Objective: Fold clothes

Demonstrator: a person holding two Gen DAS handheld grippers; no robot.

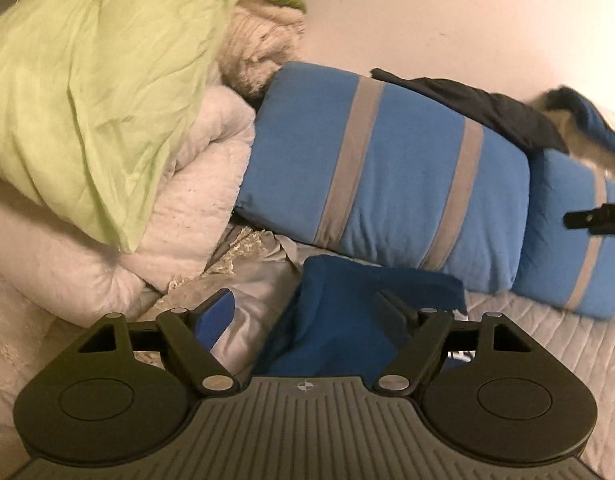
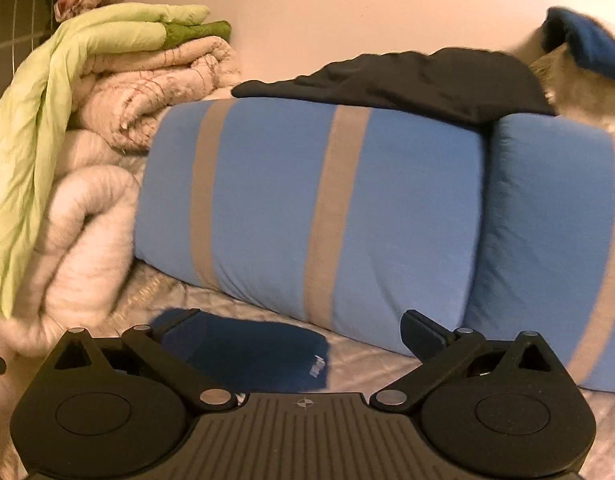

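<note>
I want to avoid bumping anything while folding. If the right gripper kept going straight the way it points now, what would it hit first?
Most likely the blue striped cushion, straight ahead of the open right gripper. The dark blue garment lies lower, on the bed; depth is hard to judge.

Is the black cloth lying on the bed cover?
No, the black cloth lies on top of the striped blue cushion, up off the bed cover.

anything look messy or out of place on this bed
A dark garment lies draped, unfolded, over the top of the blue striped cushion. The dark blue cloth sits rumpled on the bed cover below the open left gripper. No damage shows.
</note>
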